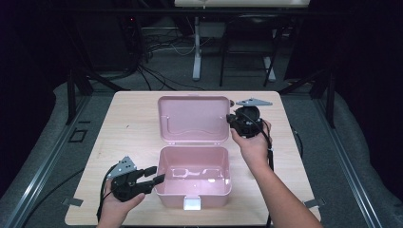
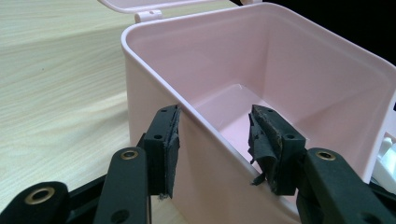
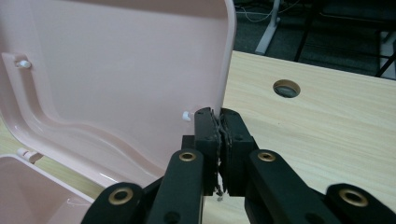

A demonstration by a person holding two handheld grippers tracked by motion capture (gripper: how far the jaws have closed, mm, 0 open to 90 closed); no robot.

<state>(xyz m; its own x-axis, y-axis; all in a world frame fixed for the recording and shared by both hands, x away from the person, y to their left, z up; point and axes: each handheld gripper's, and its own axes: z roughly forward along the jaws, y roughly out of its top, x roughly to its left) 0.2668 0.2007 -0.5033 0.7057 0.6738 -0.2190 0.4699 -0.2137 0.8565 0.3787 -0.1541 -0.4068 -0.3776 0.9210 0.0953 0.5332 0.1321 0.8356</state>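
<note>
Straddling the left wall of the pink box (image 2: 299,79), the left tongs (image 2: 212,144) stand released, one jaw outside the wall and one inside, neither pressing it. Right tongs (image 3: 219,140): clenched on the right edge of the raised lid (image 3: 116,70), which stands open behind the box. High view: box (image 1: 194,197) near the front edge of the table (image 1: 138,123), white latch (image 1: 192,203) on its front wall; left tongs (image 1: 153,175) at its left wall, right tongs (image 1: 233,118) at the lid's (image 1: 192,118) right edge. A round hole (image 3: 286,87) pierces the table beyond the lid.
</note>
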